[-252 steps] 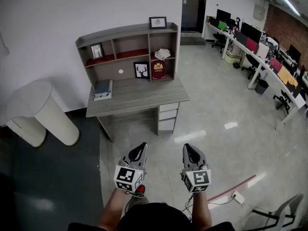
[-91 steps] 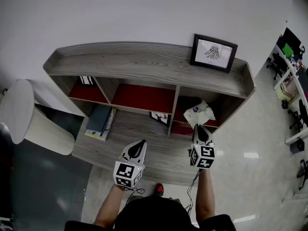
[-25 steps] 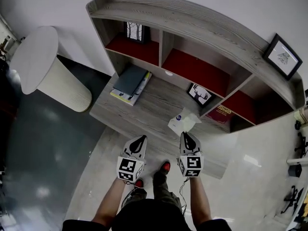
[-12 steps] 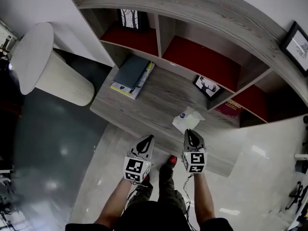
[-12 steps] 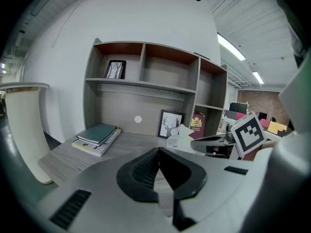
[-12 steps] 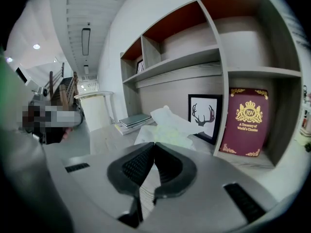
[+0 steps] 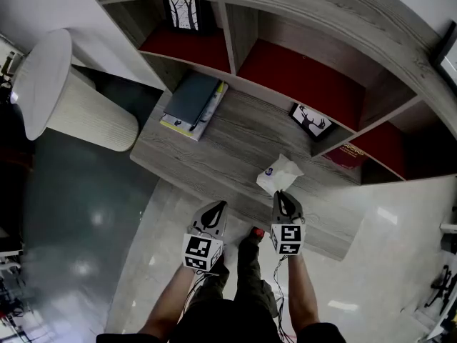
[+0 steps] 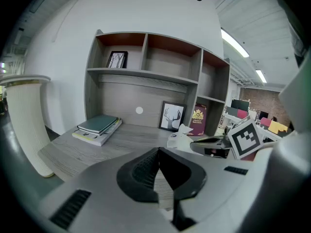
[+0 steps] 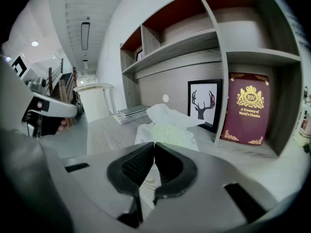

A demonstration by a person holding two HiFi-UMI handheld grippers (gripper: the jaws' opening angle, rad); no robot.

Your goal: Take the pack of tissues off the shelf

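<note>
The pack of tissues [image 7: 278,176] is white with a tissue sticking up, and it hangs low over the grey desk [image 7: 207,156], in front of the shelf unit [image 7: 314,84]. My right gripper [image 7: 283,196] is shut on the pack's near edge. In the right gripper view the pack [image 9: 167,130] sits right at the closed tips of that gripper [image 9: 154,144]. My left gripper [image 7: 216,207] hovers beside it, off the desk's front edge, shut with nothing in it. Its closed tips [image 8: 158,150] show in the left gripper view, with the pack [image 8: 179,137] to their right.
A stack of books [image 7: 191,106] lies on the desk's left part. A framed deer picture [image 7: 312,120] and a dark red book [image 7: 353,156] stand by the lower shelf compartments. A white round column [image 7: 57,98] stands left of the desk. My feet are on the pale floor [image 7: 157,263].
Both grippers have sunk in front of the desk. The tissue pack came down with the right gripper, closer to the desk top.
</note>
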